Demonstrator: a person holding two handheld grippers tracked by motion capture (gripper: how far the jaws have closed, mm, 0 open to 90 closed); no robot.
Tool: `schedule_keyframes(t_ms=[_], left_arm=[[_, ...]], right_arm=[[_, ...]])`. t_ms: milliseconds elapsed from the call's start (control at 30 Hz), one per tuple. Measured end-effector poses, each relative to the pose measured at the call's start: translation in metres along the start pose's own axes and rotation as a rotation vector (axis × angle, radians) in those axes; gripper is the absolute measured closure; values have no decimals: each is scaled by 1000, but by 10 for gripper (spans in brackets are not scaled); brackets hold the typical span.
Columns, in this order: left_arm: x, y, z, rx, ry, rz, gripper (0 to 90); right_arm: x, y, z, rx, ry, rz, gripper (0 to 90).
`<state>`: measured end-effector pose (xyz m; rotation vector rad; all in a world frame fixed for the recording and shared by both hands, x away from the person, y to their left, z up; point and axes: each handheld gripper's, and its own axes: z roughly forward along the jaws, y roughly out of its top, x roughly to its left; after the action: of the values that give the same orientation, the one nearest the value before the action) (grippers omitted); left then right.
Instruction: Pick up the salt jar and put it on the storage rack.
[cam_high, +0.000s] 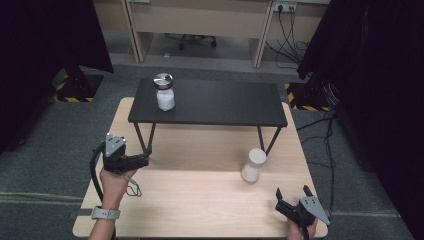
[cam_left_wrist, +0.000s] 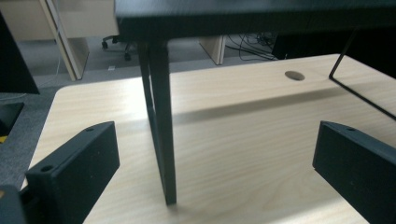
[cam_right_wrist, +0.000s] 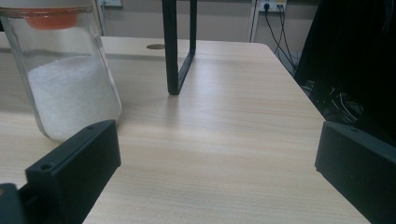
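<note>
A glass jar (cam_high: 164, 92) with a silver lid, half full of white powder, stands on the left end of a low black shelf (cam_high: 225, 102). A second jar (cam_high: 253, 165) of white powder stands on the wooden table (cam_high: 200, 200) in front of the shelf's right leg; close up, this jar (cam_right_wrist: 70, 79) shows an orange part near its top. My left gripper (cam_high: 144, 160) is open at the shelf's front left leg (cam_left_wrist: 161, 140), which rises between its jaws. My right gripper (cam_high: 292, 191) is open near the front right corner, with the jar ahead and to its left.
The shelf's right leg frame (cam_right_wrist: 180, 46) stands on the table behind the second jar. A cable hole (cam_left_wrist: 294, 75) is set in the table under the shelf. Black curtains (cam_high: 370, 75) hang on both sides, and desks (cam_high: 200, 20) stand at the back.
</note>
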<state>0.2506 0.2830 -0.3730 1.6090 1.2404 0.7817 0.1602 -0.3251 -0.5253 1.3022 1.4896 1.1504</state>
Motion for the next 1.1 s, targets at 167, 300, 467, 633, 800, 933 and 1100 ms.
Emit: schedule_keyframes(t_ms=[167,300,467,633,800,933,1100], left_arm=[[5,-13,-5,10,1,-6,0],[8,-23,-9,7,10,-11,0],[10,-37,-11,22,30,-19,0],[16,-48,-13,34,44,-35,0],[18,-57,-14,43,57,-43,0],[20,-66,-14,47,63,-48,0],[23,-76,-15,56,68,-61,0]], right_arm=[[0,0,0,3,3,-3,4],[1,1,1,8,2,-9,3],[1,1,0,8,3,-13,3],[1,2,1,13,6,-25,4],[2,2,1,12,3,-23,3],[2,2,1,17,5,-26,4],[2,3,1,21,5,-33,3]])
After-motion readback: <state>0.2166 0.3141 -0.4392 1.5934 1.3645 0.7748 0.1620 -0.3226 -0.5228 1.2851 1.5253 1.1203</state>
